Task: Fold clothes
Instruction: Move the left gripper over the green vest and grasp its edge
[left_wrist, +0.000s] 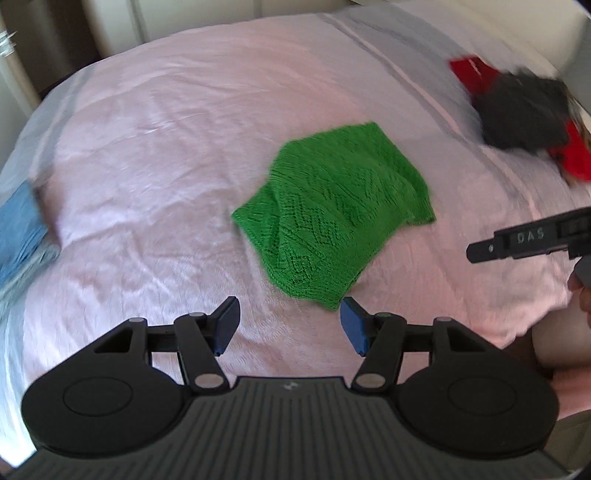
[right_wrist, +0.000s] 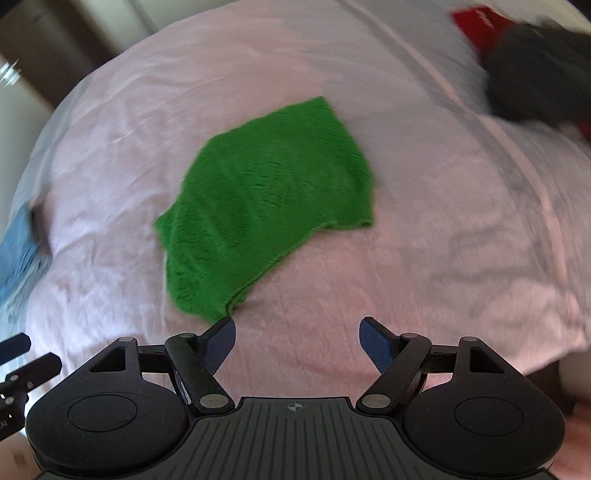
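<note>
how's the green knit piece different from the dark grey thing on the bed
The green knit piece lies alone near the middle of the pink bedcover; the dark grey garment sits at the far right edge on top of red items. The green knit piece shows an open diamond pattern; the dark grey garment looks plain, though blurred. The green knit piece is nearer both open grippers. Both are compact fabric bundles resting on the bed, neither held.

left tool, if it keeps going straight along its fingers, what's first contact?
Most likely the near corner of the green knit garment, which sits just ahead of the open left tool, slightly toward its right finger. Depth is unclear in the fisheye view; it might touch the pink bedcover just short of it.
</note>
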